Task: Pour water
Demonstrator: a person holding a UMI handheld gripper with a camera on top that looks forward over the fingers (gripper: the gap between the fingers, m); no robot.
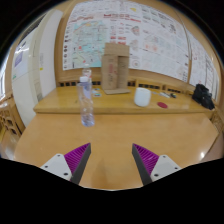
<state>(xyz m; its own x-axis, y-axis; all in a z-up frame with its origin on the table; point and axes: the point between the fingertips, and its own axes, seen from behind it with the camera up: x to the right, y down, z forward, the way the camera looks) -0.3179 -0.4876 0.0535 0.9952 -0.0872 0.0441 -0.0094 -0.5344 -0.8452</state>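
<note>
Gripper (112,160): two fingers with magenta pads (78,157) spread wide apart, nothing between them; bare tabletop lies in the gap.
Water bottle (86,98): clear plastic, upright on the wooden table (150,130), beyond the fingers and to the left of their midline; label not readable.
White cup (142,97): stands further back, to the right of the bottle and well apart from it.
Cardboard box (116,66): tall, upright, behind the bottle and cup.
Black object (203,96): at the far right of the table; type cannot be told.
Wall posters (125,30): dense printed charts behind the table; writing too small to read.
</note>
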